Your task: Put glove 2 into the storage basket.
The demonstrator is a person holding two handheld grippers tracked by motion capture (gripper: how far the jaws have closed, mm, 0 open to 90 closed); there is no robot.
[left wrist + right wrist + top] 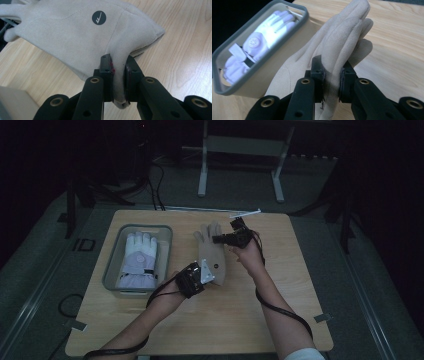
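Surroundings: grey bin holding white glove, left of centre on wooden table | Beige glove: mid-table, right of bin | Left gripper: clamped on its near cuff edge | Right gripper: clamped on its far fingers

Dim lab or test room: bare wooden table, trailing floor cables, metal stand legs

matt suede-like beige glove, wood-grain table

Dim high view, brighter sharp close-ups
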